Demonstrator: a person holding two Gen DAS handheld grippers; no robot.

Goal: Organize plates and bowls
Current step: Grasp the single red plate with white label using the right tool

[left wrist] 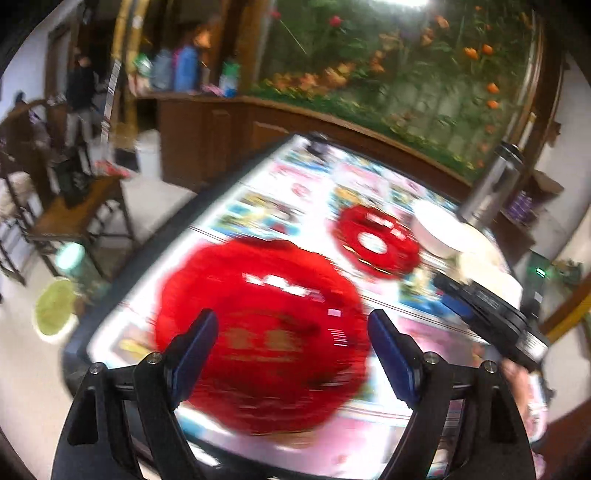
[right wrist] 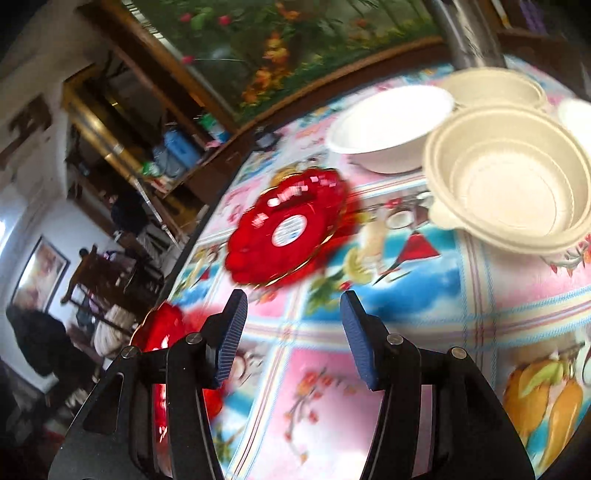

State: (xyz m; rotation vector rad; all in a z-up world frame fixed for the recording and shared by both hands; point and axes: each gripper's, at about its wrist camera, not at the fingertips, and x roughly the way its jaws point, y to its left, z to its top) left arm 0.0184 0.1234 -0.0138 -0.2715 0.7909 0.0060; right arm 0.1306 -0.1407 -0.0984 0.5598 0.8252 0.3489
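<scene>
A large red scalloped plate (left wrist: 266, 332) lies blurred on the flowered tablecloth (left wrist: 295, 192). My left gripper (left wrist: 291, 325) hangs over it with its jaws wide apart, the pads clear of the plate. A smaller red plate with a white label (left wrist: 376, 240) (right wrist: 288, 229) sits farther in. A white bowl (right wrist: 388, 129) (left wrist: 439, 229) stands behind it. Nested beige bowls (right wrist: 509, 184) stand to the right, another beige bowl (right wrist: 491, 88) behind them. My right gripper (right wrist: 293, 317) is open over bare cloth, nothing between its fingers. The large red plate (right wrist: 162, 328) shows partly behind its left finger.
A steel flask (left wrist: 491, 184) (right wrist: 469, 33) stands at the table's far corner. The table's dark edge (left wrist: 166, 236) runs along the left, with a wooden side table (left wrist: 74, 218) and a green tub (left wrist: 55, 310) on the floor beyond. A wooden cabinet (left wrist: 207, 136) lines the back.
</scene>
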